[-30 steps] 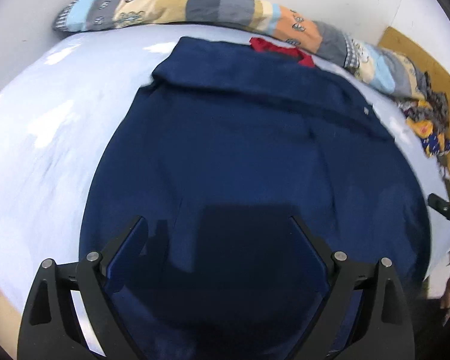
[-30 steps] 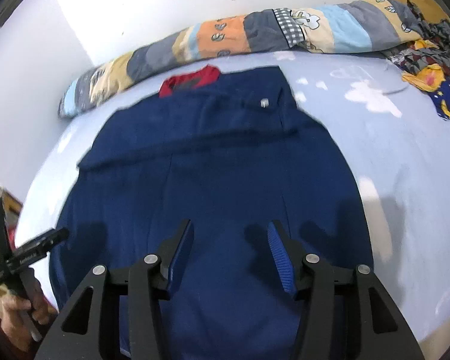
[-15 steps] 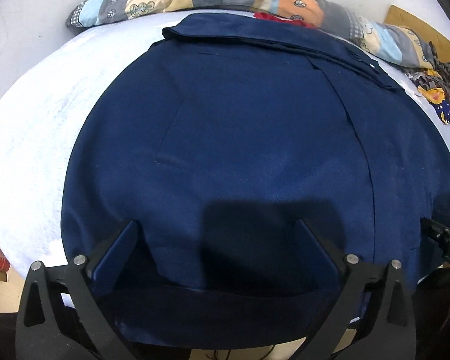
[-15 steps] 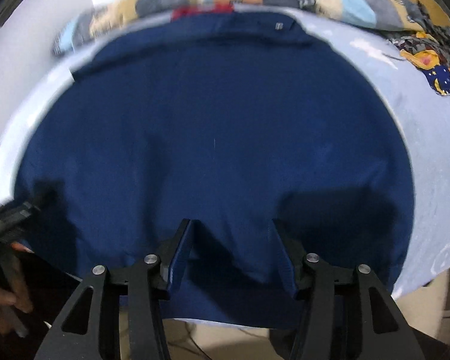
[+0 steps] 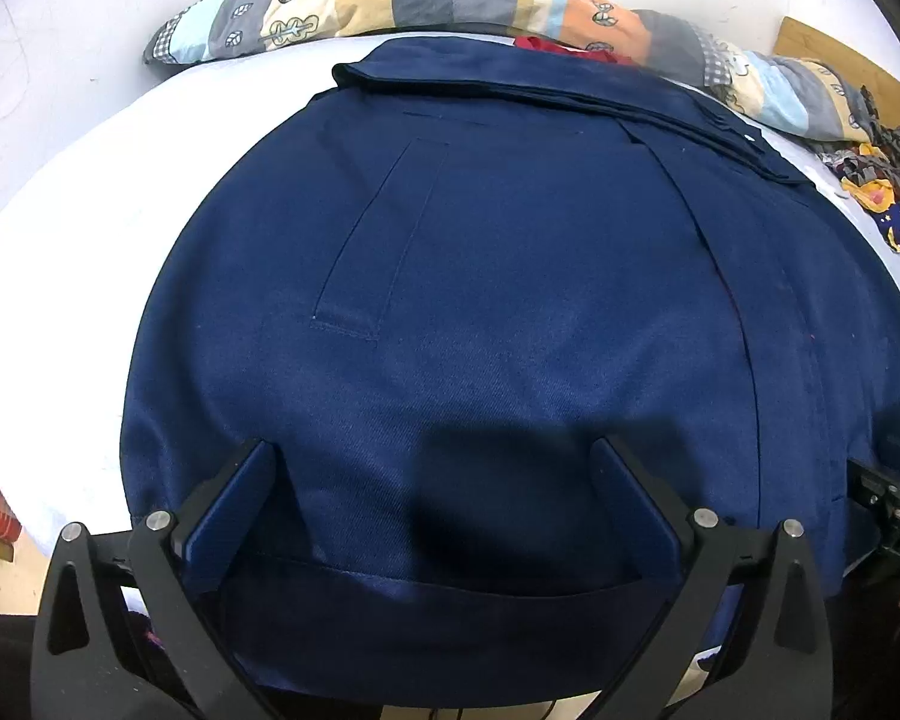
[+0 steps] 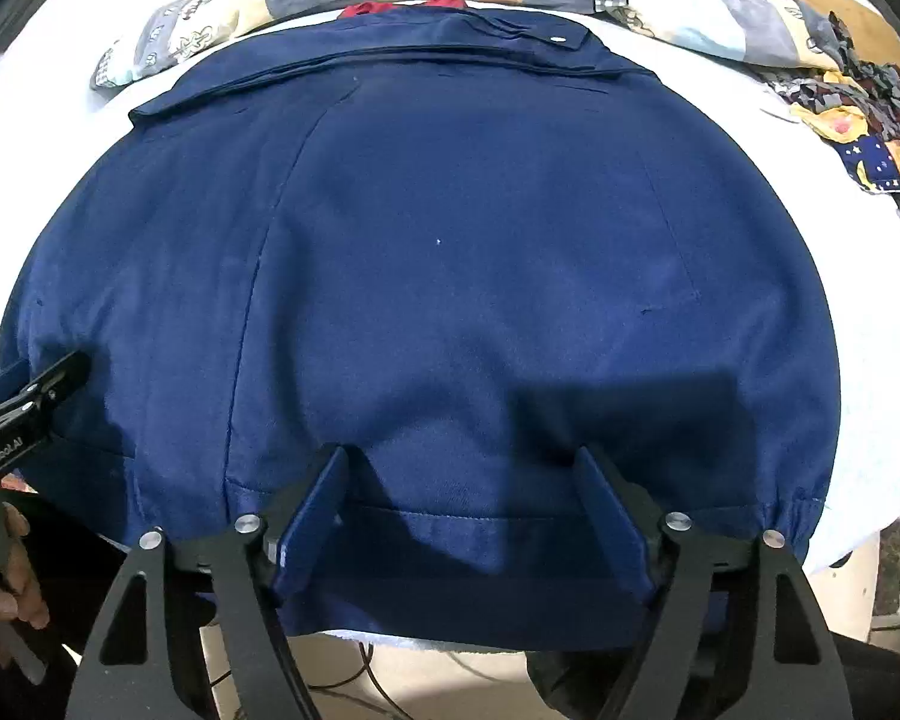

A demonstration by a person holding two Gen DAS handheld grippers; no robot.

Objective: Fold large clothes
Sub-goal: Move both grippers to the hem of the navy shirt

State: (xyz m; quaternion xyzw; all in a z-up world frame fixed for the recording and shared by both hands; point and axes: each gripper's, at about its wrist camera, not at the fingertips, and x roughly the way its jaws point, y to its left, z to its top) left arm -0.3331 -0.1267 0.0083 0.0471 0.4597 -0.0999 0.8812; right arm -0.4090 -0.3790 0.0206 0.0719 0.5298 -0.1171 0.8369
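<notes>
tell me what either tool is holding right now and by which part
Nothing is held: left tool and right tool are open over the navy jacket's bottom hem.

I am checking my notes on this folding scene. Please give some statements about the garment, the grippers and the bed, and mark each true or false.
1. The navy garment lies spread on the bed. True.
2. Both grippers are shut on cloth. False: the left gripper and right gripper are open at the hem.
3. A patchwork quilt lies at the far edge. True.
4. The garment is green. False: navy blue.
</notes>
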